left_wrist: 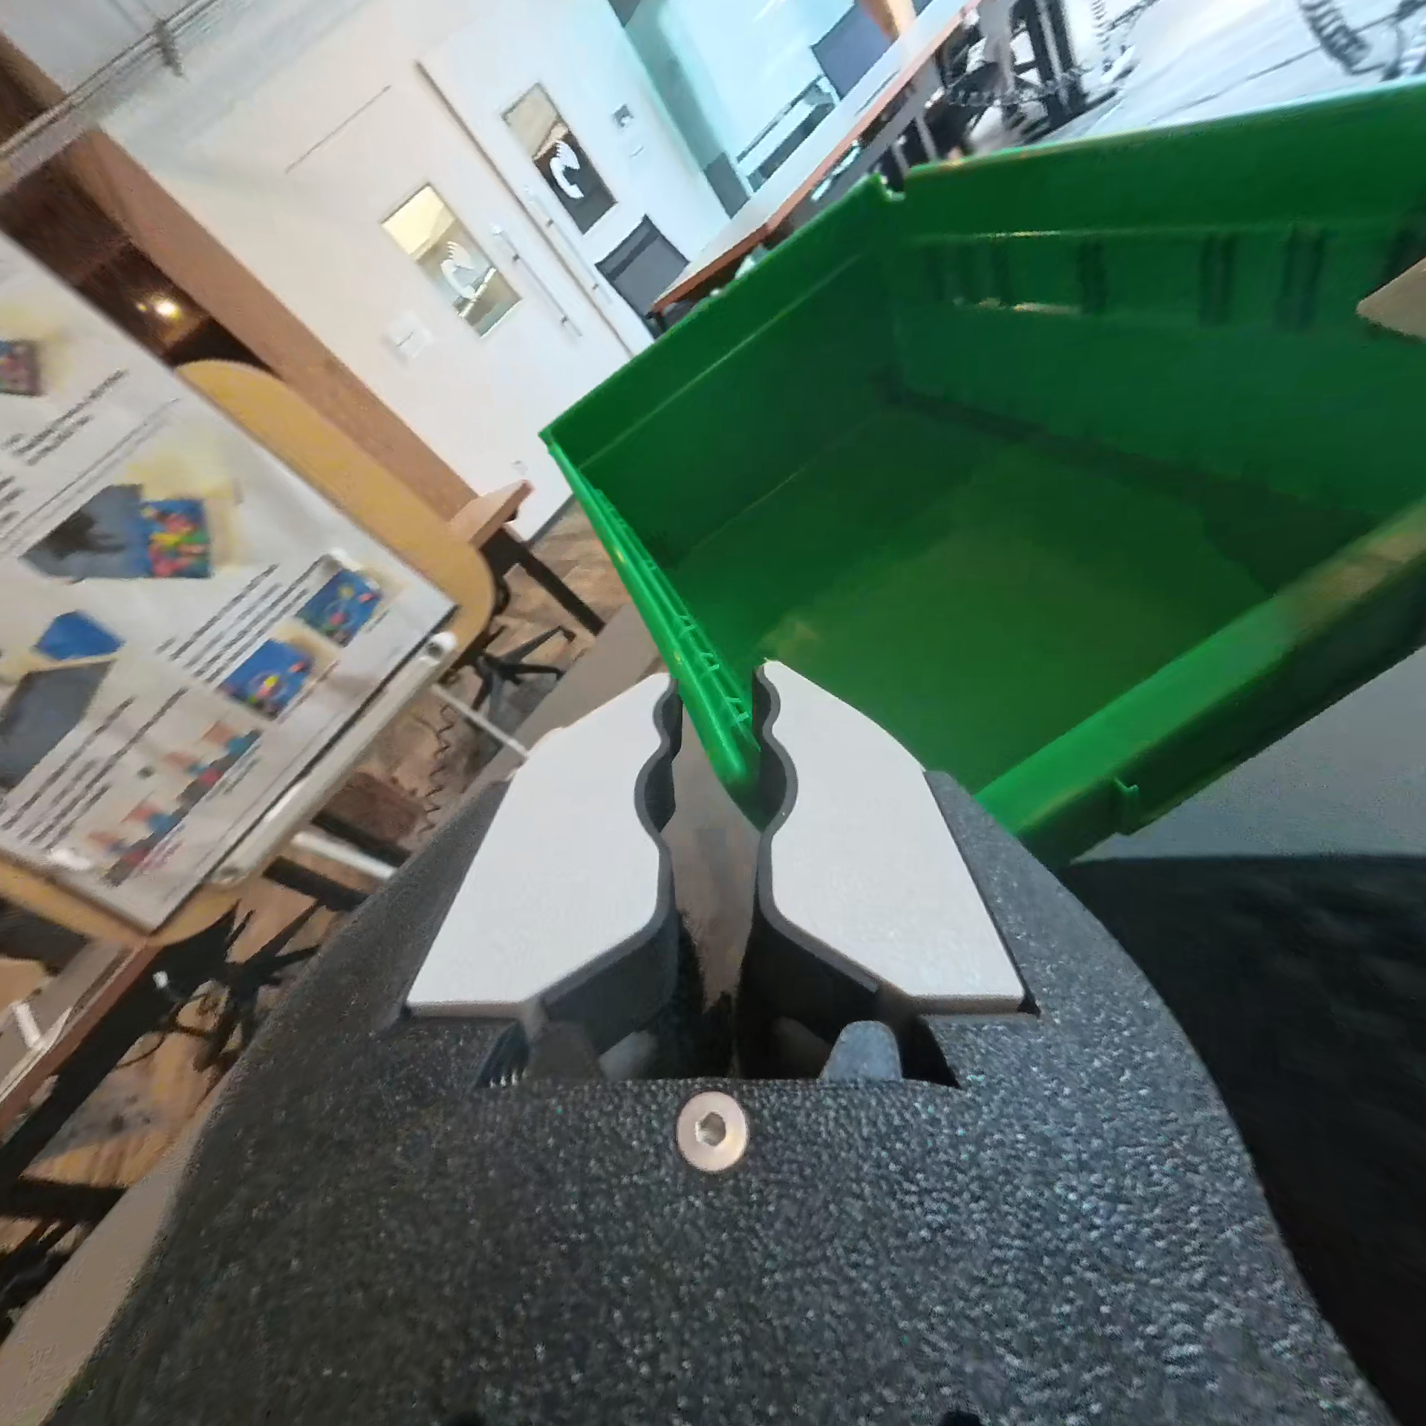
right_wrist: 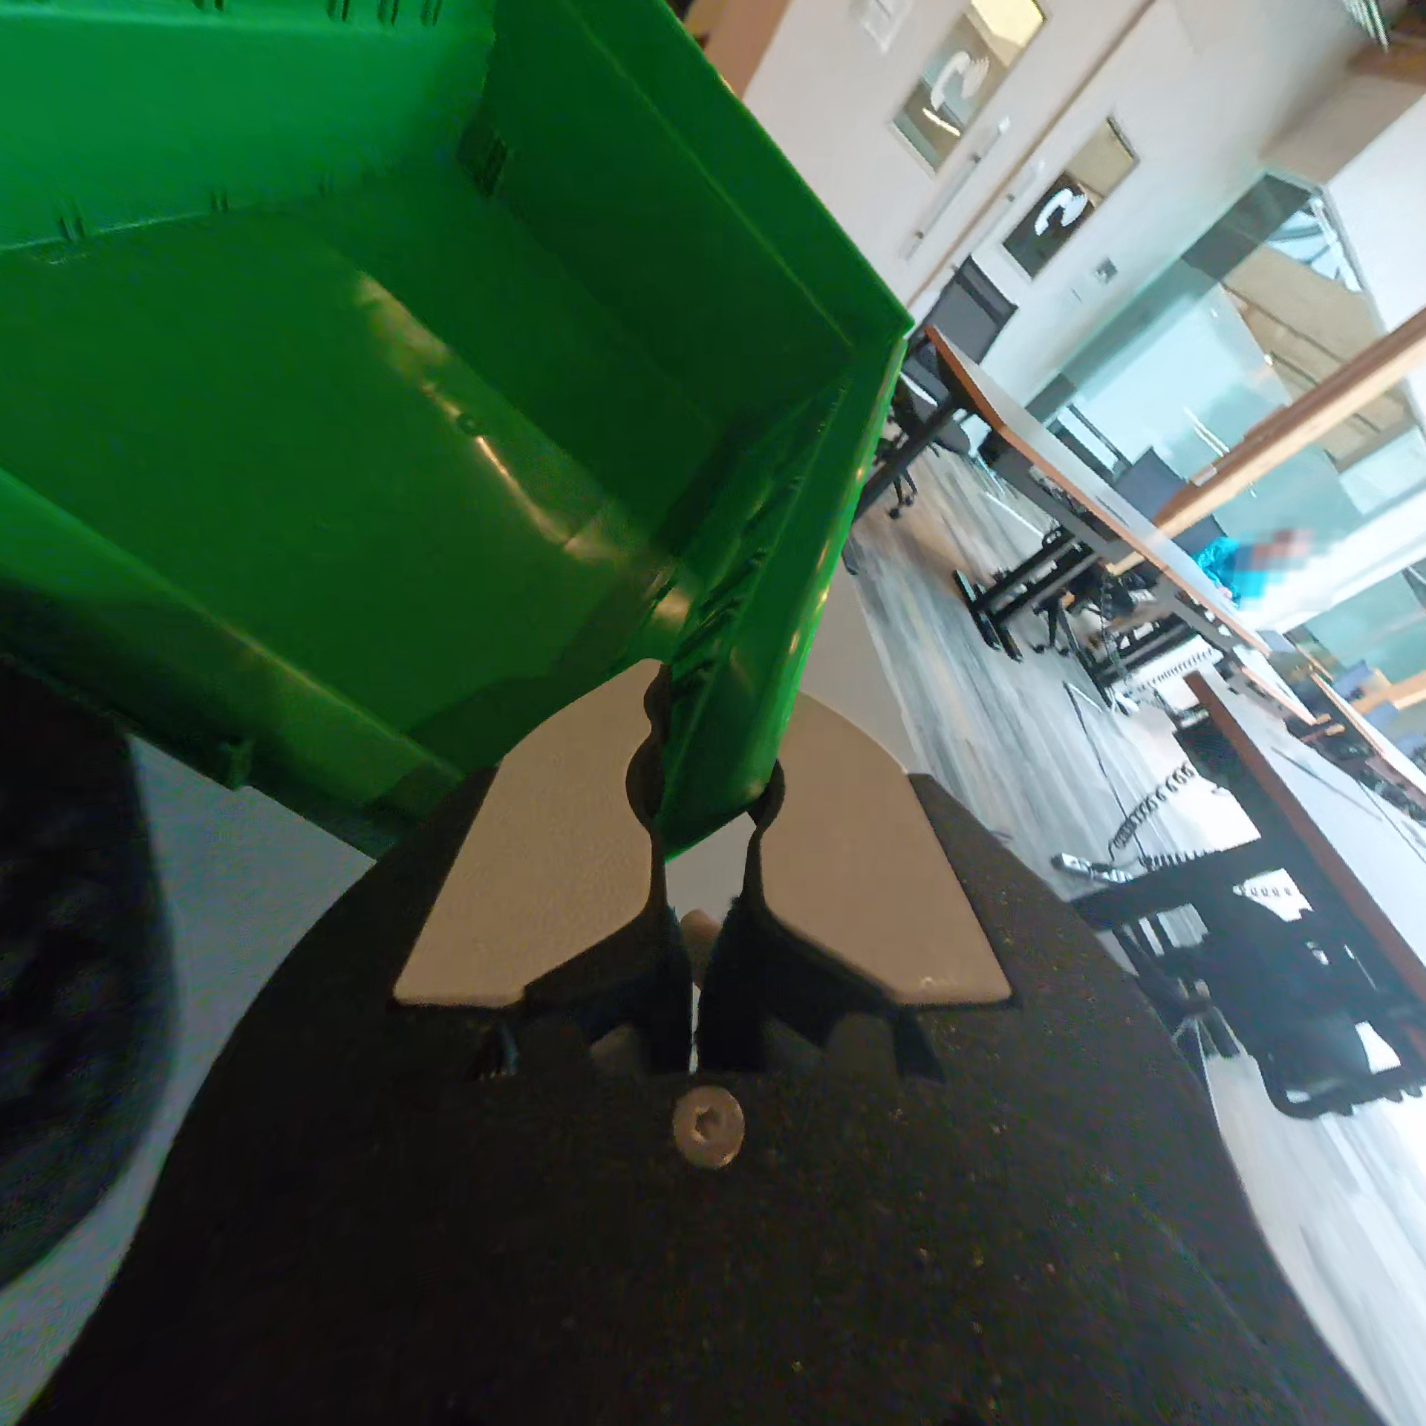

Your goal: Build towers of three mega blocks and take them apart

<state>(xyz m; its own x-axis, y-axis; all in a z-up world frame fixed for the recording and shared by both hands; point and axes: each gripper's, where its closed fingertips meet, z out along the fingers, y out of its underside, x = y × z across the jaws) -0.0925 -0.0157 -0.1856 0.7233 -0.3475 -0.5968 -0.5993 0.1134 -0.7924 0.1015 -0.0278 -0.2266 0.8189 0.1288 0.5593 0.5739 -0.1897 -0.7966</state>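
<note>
A green plastic bin (left_wrist: 1003, 540) is held up and tilted between my two grippers. Its inside shows empty in both views. My left gripper (left_wrist: 718, 725) is shut on the bin's left side wall. My right gripper (right_wrist: 714, 741) is shut on the bin's (right_wrist: 386, 347) right side wall. No mega blocks show in either view. A pale tip of the other gripper shows at the right edge of the left wrist view (left_wrist: 1397, 309).
A board with printed pictures (left_wrist: 154, 617) stands on a wooden table at the left. Behind are white doors (left_wrist: 540, 224) and long desks with chairs (right_wrist: 1157, 617). A dark surface (left_wrist: 1273, 1003) lies below the bin. Tip to tip, the grippers are about 20 cm apart.
</note>
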